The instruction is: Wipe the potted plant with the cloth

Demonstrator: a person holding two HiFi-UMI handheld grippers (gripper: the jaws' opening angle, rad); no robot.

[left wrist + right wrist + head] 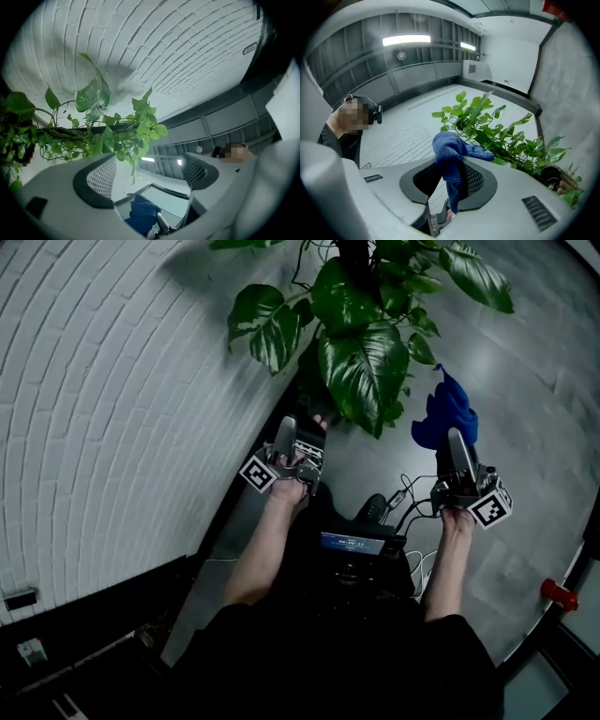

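Two grippers are hanging on the person's side of the potted plant (361,362), one at each flank of its big drooping leaves. The left gripper (302,427) is sitting just beside the plant's lowest leaves, on the flank toward the white brick wall (112,381), its jaws standing wide apart with nothing between them (only trailing stems and small leaves are showing beyond). The right gripper (457,448) is hovering off the plant's other flank, its jaws pinching the blue cloth (446,413), which is bunching up above the jaws, near the leaves but apart from them.
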